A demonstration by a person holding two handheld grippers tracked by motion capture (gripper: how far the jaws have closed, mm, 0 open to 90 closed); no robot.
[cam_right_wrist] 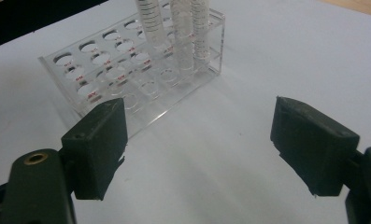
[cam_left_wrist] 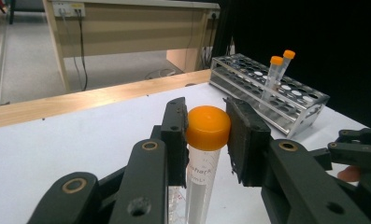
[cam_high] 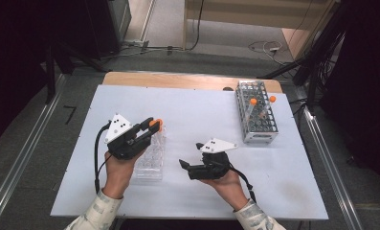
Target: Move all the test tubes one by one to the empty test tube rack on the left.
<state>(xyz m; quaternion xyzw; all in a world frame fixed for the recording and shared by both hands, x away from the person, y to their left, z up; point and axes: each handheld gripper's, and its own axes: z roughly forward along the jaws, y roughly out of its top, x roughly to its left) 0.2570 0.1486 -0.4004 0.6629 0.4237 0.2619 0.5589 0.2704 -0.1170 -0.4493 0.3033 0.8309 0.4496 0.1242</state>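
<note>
My left gripper [cam_high: 151, 125] is shut on the orange cap of a clear tube [cam_left_wrist: 208, 127], with a jaw pressing on each side of the cap. The tube hangs upright over the far end of a clear plastic rack [cam_high: 149, 158]. In the right gripper view three clear tubes [cam_right_wrist: 181, 28] rise from that end of the clear rack [cam_right_wrist: 127, 79], their tops cut off. My right gripper [cam_high: 190, 154] rests low on the table to the right of the rack and points at it. Its jaws [cam_right_wrist: 199, 149] stand wide open with nothing between them.
A metal rack [cam_high: 256, 115] stands at the back right of the white mat [cam_high: 202, 110] with two orange-capped tubes [cam_high: 253, 101] leaning in it. The wooden table edge [cam_high: 178, 79] runs behind the mat.
</note>
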